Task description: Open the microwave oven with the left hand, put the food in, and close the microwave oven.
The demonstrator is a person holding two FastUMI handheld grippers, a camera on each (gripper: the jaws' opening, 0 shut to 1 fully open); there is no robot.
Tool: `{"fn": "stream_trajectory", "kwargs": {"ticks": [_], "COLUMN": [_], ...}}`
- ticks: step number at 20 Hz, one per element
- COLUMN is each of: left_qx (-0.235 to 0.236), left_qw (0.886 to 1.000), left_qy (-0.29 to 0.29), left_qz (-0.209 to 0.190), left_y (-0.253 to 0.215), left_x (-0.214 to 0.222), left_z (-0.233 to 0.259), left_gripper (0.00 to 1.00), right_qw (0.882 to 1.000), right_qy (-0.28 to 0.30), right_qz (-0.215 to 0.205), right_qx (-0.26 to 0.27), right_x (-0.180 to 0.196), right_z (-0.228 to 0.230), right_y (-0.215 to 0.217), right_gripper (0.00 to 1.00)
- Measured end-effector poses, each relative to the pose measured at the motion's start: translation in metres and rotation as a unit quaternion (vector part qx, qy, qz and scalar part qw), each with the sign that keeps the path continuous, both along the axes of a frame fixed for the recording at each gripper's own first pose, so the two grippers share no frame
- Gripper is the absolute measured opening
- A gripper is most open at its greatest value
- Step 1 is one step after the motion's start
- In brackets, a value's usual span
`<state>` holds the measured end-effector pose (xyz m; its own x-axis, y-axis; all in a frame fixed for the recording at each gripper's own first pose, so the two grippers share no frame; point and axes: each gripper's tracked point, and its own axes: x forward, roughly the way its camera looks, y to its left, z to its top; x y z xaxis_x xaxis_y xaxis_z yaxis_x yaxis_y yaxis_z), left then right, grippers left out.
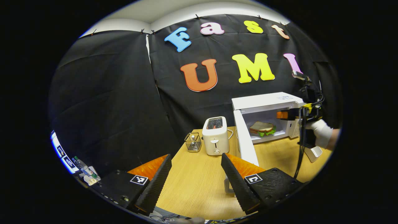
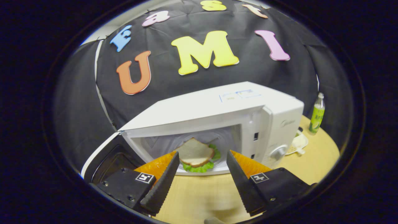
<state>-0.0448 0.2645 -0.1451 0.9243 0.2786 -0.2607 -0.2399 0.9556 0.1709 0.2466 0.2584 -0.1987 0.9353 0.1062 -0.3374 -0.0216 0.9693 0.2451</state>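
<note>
Left gripper [image 1: 192, 177] hangs low over the wooden table [image 1: 192, 186], jaws spread wide with nothing between them. Just past its right finger stands the edge of the open microwave door [image 1: 245, 140], swung out toward the camera; ahead and slightly left sit a white toaster [image 1: 215, 135] and a small wire basket [image 1: 193, 142]. Beyond the door, ahead and to the right, is the microwave [image 1: 267, 102] with the sandwich [image 1: 262, 128] lying inside on the turntable. Right gripper [image 2: 202, 174] is also wide and empty, poised just in front of the cavity mouth; the sandwich [image 2: 197, 154] sits directly ahead of it between the lines of its fingers, clear of both pads. Past it to the right are the control panel and dial, then a small dish [image 2: 298, 143] and a green bottle [image 2: 317, 116] on the table. In the left gripper view, the right gripper [image 1: 281, 115] and its white-gloved hand [image 1: 320, 132] show at the cavity opening. Judgement: food is placed; closing is the step in hand. To do it well, the right gripper should clear the doorway first, then the left should come round to the outer face of the door near its free edge and push it in a smooth arc until it latches. Risk: the door catching the right gripper's cable [image 1: 300, 155], or a hard push sliding the oven.
</note>
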Motion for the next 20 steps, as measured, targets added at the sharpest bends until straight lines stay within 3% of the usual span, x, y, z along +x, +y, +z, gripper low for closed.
{"fn": "stream_trajectory", "kwargs": {"ticks": [4, 10, 11, 12, 15, 16, 18, 19, 20], "left_qx": [-0.004, 0.01, 0.006, 0.003, 0.002, -0.001, 0.002, 0.005, 0.007], "left_qw": [1.0, 1.0, 1.0, 1.0, 0.999, 0.999, 0.998, 0.998, 0.998], "left_qy": [-0.01, -0.016, -0.018, -0.019, -0.021, -0.02, -0.019, -0.016, -0.014], "left_qz": [-0.009, -0.018, -0.019, -0.019, -0.027, -0.037, -0.053, -0.057, -0.058], "left_y": [0.003, 0.006, 0.007, 0.006, 0.005, 0.001, -0.003, -0.002, -0.001], "left_x": [0.005, 0.013, 0.014, 0.013, 0.012, 0.014, 0.014, 0.015, 0.016], "left_z": [-0.005, -0.016, -0.017, -0.018, -0.021, -0.023, -0.025, -0.028, -0.03], "left_gripper": [0.96, 0.96, 0.95, 0.94, 0.75, 0.67, 0.7, 0.67, 0.42], "right_qw": [0.999, 0.998, 0.997, 0.997, 0.997, 0.997, 0.998, 0.998, 0.997], "right_qy": [-0.013, -0.012, -0.009, -0.007, 0.005, 0.014, 0.022, 0.027, 0.03], "right_qz": [0.013, 0.003, -0.002, -0.003, -0.01, -0.013, -0.025, -0.029, -0.033], "right_qx": [-0.047, -0.069, -0.07, -0.071, -0.077, -0.074, -0.061, -0.057, -0.055], "right_x": [-0.057, -0.139, -0.151, -0.163, -0.187, -0.194, -0.201, -0.205, -0.208], "right_z": [0.046, 0.071, 0.073, 0.072, 0.069, 0.065, 0.062, 0.06, 0.058], "right_y": [-0.049, -0.111, -0.12, -0.127, -0.147, -0.151, -0.159, -0.162, -0.165], "right_gripper": [0.98, 0.98, 0.91, 0.91, 0.98, 0.91, 0.92, 0.98, 0.98]}}
